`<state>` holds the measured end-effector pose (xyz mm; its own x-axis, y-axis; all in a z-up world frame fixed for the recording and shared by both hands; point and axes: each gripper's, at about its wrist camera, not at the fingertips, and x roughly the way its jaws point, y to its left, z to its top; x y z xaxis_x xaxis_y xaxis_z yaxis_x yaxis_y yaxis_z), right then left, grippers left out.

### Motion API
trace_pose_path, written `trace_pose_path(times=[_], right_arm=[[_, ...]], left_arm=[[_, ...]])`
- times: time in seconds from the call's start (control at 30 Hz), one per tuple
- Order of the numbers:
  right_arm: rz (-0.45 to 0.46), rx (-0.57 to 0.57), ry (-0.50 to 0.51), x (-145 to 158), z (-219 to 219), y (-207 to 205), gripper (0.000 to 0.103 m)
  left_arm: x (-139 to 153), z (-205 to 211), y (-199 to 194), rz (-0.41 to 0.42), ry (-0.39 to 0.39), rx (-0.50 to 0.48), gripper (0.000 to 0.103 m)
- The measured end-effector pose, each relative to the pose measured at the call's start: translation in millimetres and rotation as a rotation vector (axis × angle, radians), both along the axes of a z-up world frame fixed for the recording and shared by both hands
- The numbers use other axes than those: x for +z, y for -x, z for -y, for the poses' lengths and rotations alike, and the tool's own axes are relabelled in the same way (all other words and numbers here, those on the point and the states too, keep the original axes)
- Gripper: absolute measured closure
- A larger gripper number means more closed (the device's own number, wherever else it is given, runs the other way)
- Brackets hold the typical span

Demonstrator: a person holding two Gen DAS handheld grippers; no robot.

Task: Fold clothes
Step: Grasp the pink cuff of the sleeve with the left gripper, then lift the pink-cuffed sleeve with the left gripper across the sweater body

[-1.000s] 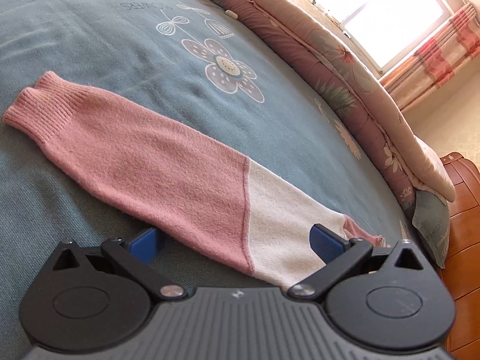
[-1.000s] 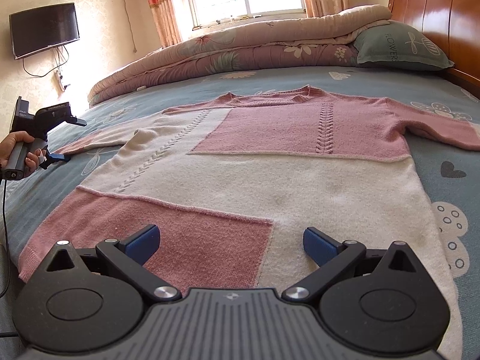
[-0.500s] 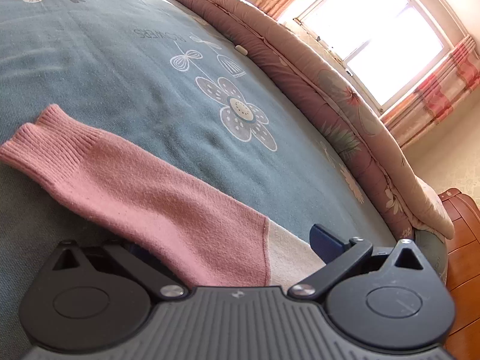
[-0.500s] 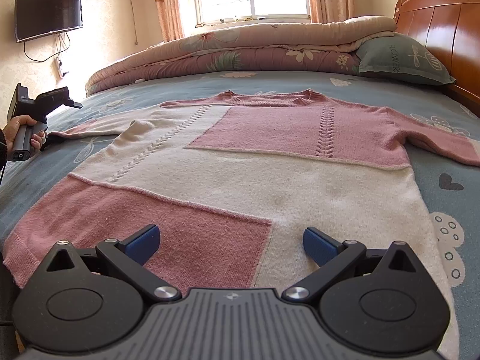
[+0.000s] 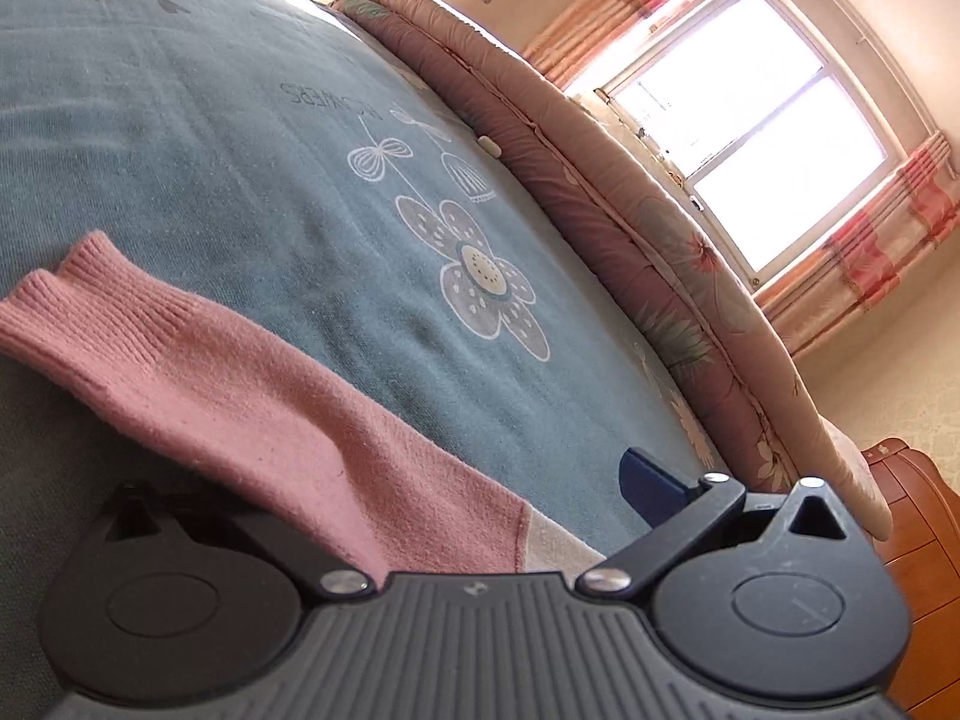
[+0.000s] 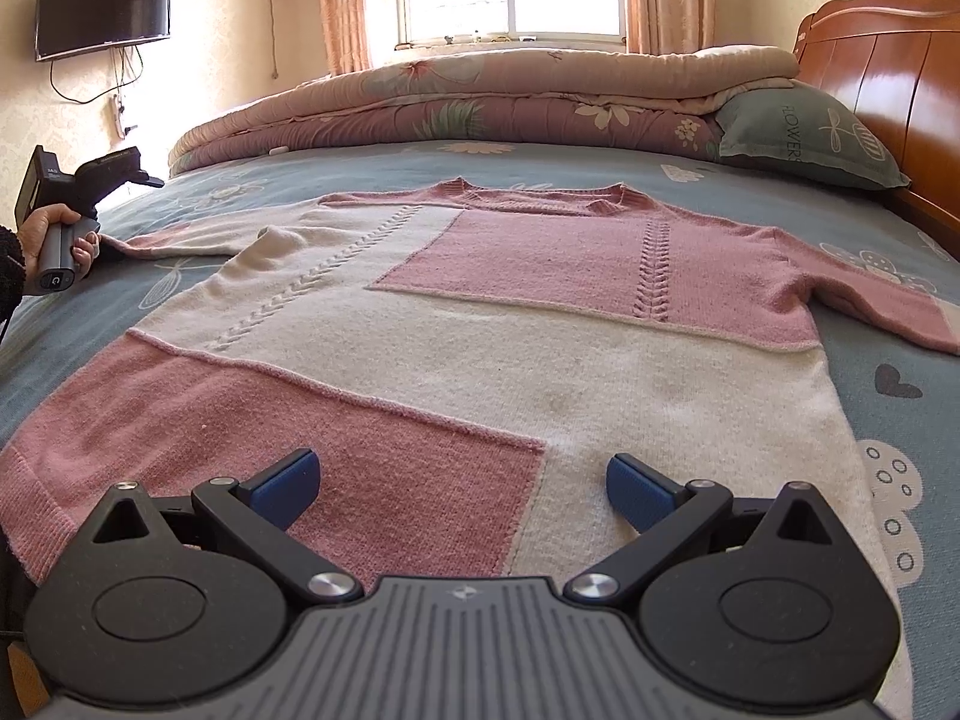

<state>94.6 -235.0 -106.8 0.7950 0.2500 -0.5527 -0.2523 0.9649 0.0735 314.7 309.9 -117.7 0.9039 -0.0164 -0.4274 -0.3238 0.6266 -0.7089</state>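
Observation:
A pink and cream knit sweater [image 6: 540, 324] lies flat, front up, on the blue bed sheet [image 6: 888, 420]. My right gripper [image 6: 462, 489] hovers open just above the hem, with one blue pad over the pink patch and the other over the cream part. The sweater's left sleeve [image 5: 228, 384] runs to its ribbed cuff [image 5: 66, 294] at the left. My left gripper [image 5: 420, 498] is open at this sleeve. The pink cloth covers its left finger; the right fingertip [image 5: 651, 489] shows blue above the sheet. In the right wrist view a hand [image 6: 57, 240] holds the left gripper [image 6: 105, 240] at the sleeve end.
A rolled floral quilt [image 6: 480, 102] lies along the far side of the bed under the window. A green pillow [image 6: 810, 138] rests against the wooden headboard [image 6: 888, 72] at the right. A TV [image 6: 102, 9] hangs on the left wall.
My left gripper has pushed in low along the sleeve; the cloth now covers its left finger and the cream part has slid out of view. My right gripper stays open, barely shifted over the hem.

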Motion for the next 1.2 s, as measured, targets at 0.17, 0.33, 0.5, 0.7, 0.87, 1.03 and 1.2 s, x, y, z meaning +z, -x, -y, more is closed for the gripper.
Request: trace_pose_path(times=[0.17, 0.33, 0.5, 0.7, 0.87, 1.03, 1.2], right_arm=[[-0.005, 0.000, -0.051, 2.6, 5.1, 0.5, 0.000], [-0.007, 0.022, -0.089, 5.3, 5.6, 3.0, 0.000], [0.014, 0.059, -0.088, 9.4, 1.6, 8.3, 0.000], [0.028, 0.085, -0.091, 13.7, 2.2, 12.1, 0.000], [0.012, 0.087, -0.103, 12.4, 6.6, 12.1, 0.000], [-0.005, 0.096, -0.119, 10.8, 9.7, 12.3, 0.000], [-0.033, 0.122, -0.131, 10.2, 11.9, 14.0, 0.000]], left_arm=[[15.1, 4.6, 6.8, 0.064, 0.017, -0.009, 0.001], [41.3, 20.3, 6.2, 0.103, -0.002, -0.054, 0.001], [65.4, 40.8, 3.1, 0.130, -0.017, -0.099, 0.001], [89.0, 71.4, -3.1, 0.137, -0.031, -0.157, 0.001], [104.8, 98.2, -12.3, 0.123, -0.034, -0.212, 0.001], [119.1, 126.3, -20.4, 0.096, -0.050, -0.264, 0.001], [132.1, 155.7, -28.3, 0.042, -0.071, -0.308, 0.001]])
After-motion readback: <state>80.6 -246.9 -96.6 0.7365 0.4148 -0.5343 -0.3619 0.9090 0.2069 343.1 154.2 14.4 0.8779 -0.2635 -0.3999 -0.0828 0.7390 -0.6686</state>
